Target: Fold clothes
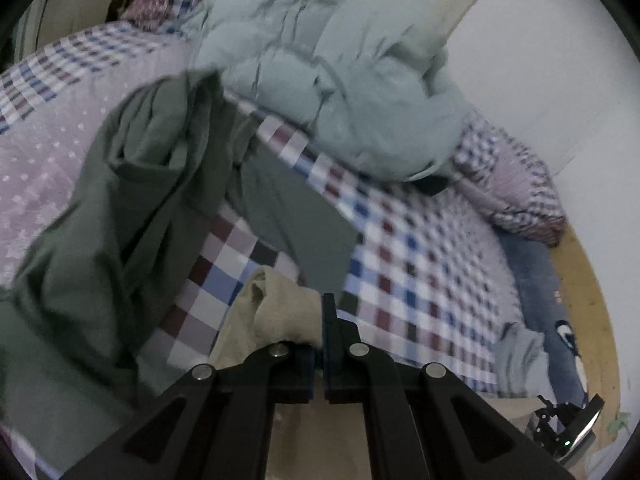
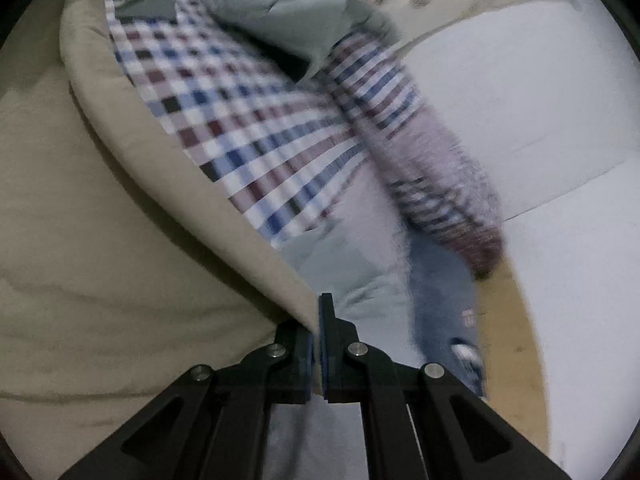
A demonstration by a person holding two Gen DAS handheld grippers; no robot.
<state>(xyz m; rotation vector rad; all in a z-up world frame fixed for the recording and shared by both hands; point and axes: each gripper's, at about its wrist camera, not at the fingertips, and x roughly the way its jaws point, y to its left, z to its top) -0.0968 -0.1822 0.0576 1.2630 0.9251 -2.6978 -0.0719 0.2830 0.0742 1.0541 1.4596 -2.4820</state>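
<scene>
The bed [image 1: 400,248] has a checked sheet. Your left gripper [image 1: 320,332] and right gripper [image 2: 318,332] each pinch the soft, light beige cloth [image 2: 100,240] tight, lifted above the bed. Hold its edges; it droops easily.

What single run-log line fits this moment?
left tongs: shut on beige garment | right tongs: shut on beige garment | green garment: crumpled on checked bed
</scene>
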